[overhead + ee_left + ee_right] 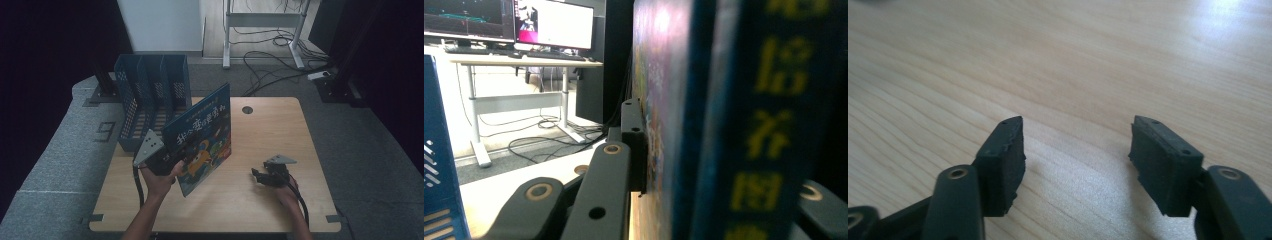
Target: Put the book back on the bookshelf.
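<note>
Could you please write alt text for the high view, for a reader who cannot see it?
The left gripper holds a blue picture book upright on a wooden table, beside a blue file rack. The right gripper rests open on the table, holding nothing.

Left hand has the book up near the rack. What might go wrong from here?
The left gripper pinches the book only near its lower edge, so the tilted book may pivot or slip. Its upper corner sits close to the blue rack and might snag a divider. The right gripper is open, giving no support.
</note>
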Available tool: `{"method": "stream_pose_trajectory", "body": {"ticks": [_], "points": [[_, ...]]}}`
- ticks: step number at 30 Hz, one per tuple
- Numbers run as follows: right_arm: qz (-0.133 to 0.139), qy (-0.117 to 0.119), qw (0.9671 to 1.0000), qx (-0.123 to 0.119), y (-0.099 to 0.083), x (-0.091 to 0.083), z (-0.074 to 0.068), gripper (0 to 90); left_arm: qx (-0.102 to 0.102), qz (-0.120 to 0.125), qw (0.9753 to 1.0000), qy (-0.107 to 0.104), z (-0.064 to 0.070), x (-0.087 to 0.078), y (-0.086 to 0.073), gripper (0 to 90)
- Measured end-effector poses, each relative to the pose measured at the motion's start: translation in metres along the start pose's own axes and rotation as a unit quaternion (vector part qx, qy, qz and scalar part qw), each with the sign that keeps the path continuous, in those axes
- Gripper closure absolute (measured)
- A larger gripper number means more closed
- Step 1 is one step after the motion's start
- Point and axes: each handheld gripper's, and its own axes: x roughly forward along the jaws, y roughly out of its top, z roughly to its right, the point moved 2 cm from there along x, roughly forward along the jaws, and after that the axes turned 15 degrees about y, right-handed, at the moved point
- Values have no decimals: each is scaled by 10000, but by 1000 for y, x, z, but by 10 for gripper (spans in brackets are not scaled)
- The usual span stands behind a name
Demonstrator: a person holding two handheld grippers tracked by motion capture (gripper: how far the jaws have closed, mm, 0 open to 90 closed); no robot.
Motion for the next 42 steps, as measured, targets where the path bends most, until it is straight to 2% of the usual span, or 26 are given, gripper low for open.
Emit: {"method": "stream_pose_trajectory", "body": {"ticks": [11, 19, 27, 42], "points": [[75, 26, 9996, 283, 0, -1, 4, 359, 3, -8, 10000, 91, -9, 1, 9, 822], [26, -4, 9996, 282, 0, 0, 4, 355, -23, 70, 9997, 216, -16, -1, 17, 822], [-22, -82, 9998, 206, 0, 1, 2, 347, -86, 96, 9991, 407, -30, -5, 28, 823], [-17, -80, 9997, 210, 0, 1, 3, 349, -122, 247, 9974, 668, -47, -17, 37, 823]]}}
